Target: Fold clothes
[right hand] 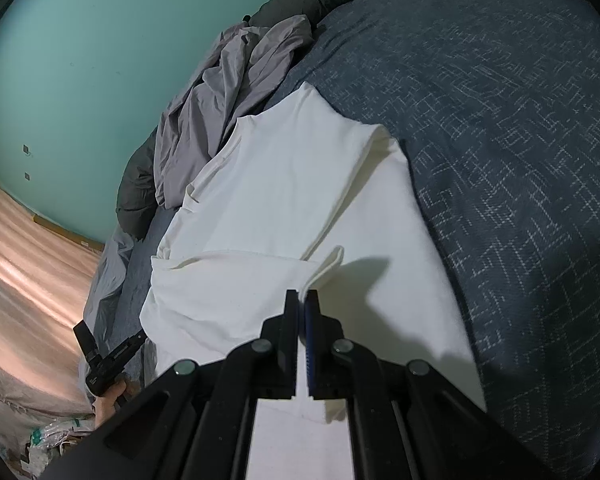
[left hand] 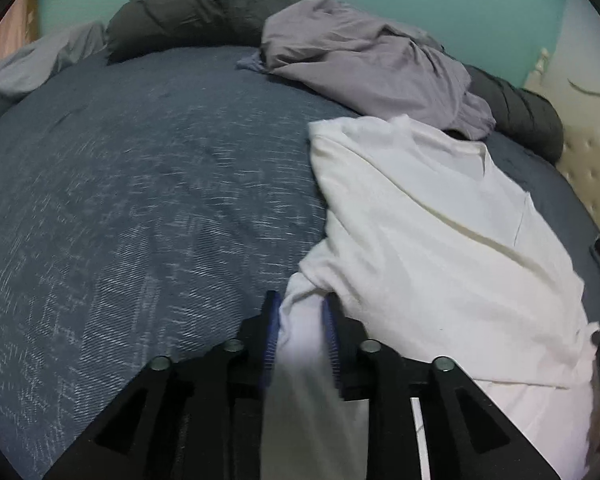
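A white T-shirt (left hand: 420, 240) lies partly folded on the bed, collar toward the far end. My left gripper (left hand: 300, 304) is down at the shirt's near left edge. Its jaws stand a little apart, with a bunched fold of the white cloth between them, loose rather than pinched. In the right wrist view the same shirt (right hand: 280, 184) fills the middle. My right gripper (right hand: 302, 296) is shut on a thin flap of the shirt, which rises from its tips and casts a shadow on the cloth. The left gripper (right hand: 110, 332), held in a hand, shows at the lower left.
A crumpled grey garment (left hand: 360, 52) (right hand: 220, 100) lies beyond the shirt's collar. Dark pillows (left hand: 188, 16) run along the teal wall. The blue patterned bedcover (left hand: 140, 200) (right hand: 500, 160) stretches beside the shirt. A cream padded headboard (left hand: 592, 152) and wooden floor (right hand: 20, 260) border the bed.
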A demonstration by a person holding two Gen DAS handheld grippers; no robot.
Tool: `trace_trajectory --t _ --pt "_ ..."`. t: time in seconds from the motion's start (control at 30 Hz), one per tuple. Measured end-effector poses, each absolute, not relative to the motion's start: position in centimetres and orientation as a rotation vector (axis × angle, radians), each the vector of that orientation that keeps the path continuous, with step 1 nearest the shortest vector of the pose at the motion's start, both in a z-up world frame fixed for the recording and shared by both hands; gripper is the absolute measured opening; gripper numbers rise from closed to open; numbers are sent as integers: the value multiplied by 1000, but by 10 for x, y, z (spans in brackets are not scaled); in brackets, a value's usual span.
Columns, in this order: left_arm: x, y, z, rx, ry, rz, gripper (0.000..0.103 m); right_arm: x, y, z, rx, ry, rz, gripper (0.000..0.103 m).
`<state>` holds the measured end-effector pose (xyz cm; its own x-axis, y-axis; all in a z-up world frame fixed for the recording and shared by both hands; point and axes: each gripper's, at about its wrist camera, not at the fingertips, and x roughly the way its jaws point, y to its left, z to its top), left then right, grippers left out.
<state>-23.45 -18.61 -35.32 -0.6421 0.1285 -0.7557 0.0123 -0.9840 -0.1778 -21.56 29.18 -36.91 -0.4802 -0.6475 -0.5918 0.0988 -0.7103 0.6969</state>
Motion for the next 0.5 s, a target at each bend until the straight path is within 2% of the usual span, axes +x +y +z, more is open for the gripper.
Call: trace_trajectory --t 0.13,0.17,0.2,0.23,0.33,0.5 --pt "-238 -189 -354 -1284 -271 2772 25 -216 291 -371 1260 -824 -2210 2" --pt "-239 -191 -354 -1279 -281 2775 13 -216 291 -372 1264 -822 -2209 2" --pt "-241 -194 -353 -1272 -296 2780 5 -216 292 -372 1263 -832 -2207 2" --pt "-240 -198 -351 -1254 -333 2784 3 -216 294 -371 1258 -849 -2204 2" --pt "-234 -210 -343 -1198 -426 2799 3 -216 299 -368 1245 -886 -2204 2" --pt "-235 -210 -348 -1220 -434 2804 3 -216 310 -373 1287 -880 -2256 2"
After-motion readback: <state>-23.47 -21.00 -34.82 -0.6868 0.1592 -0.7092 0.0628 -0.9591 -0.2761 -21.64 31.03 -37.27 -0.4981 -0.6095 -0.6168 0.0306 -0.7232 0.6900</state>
